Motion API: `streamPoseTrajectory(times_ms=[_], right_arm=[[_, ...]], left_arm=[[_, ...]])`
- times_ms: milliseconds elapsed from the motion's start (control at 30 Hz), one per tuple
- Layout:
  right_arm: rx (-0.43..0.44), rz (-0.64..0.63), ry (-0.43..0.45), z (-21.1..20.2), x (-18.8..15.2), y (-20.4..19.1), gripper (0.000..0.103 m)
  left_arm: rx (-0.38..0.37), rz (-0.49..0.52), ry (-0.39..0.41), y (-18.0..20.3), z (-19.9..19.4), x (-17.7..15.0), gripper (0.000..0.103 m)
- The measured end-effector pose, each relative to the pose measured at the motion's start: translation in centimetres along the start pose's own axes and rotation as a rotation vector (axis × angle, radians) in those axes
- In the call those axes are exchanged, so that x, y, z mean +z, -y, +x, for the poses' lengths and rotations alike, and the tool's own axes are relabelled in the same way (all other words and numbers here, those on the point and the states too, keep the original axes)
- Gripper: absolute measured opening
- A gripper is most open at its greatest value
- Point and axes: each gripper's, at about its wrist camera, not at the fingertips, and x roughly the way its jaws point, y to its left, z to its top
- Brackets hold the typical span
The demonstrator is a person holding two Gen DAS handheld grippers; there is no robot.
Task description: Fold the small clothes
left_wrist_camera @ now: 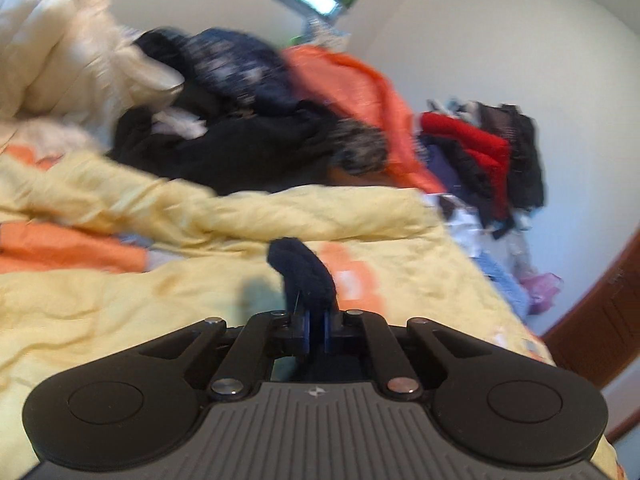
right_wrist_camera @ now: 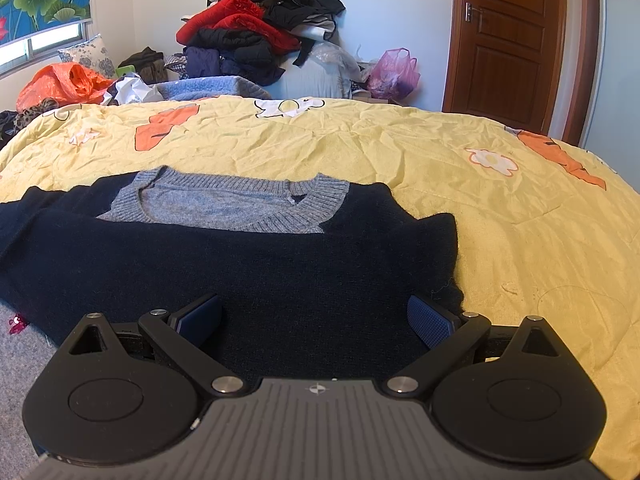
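You had nothing to read in either view — no words, numbers or brand names stood on any surface. The only mark was a small pale four-point emblem, without letters, on the grey ribbed body of the left hand-held gripper (left_wrist_camera: 316, 334) and likewise on the right hand-held gripper (right_wrist_camera: 316, 322).

Both wrist views sit low over the yellow quilt (right_wrist_camera: 400, 152), right close behind the sweater (right_wrist_camera: 240, 264) facing the door (right_wrist_camera: 516, 40), left tilted and blurred; both share the clothes pile (left_wrist_camera: 488, 152).
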Motion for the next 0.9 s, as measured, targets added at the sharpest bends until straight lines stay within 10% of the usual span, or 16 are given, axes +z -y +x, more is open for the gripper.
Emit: streamPoseTrajectory(times_ms=[267, 433, 667, 900], right_arm=[[0.001, 0.001, 0.000, 0.0, 0.0, 0.0, 0.099], [0.001, 0.001, 0.000, 0.0, 0.0, 0.0, 0.099], [0.001, 0.002, 0.001, -0.1, 0.0, -0.1, 0.099], [0.070, 0.194, 0.052, -2.4, 1.9, 0.0, 0.093]], left_arm=[[-0.326, 0.290, -0.014, 15.1, -4.0, -7.0, 0.006], [-0.545, 0.379, -0.190, 21.8, -5.8, -16.5, 0.006], [-0.542, 0.478, -0.351, 22.7, -4.8, -25.5, 0.006], [-0.566, 0.419, -0.331, 21.8, -4.8, -25.0, 0.006]])
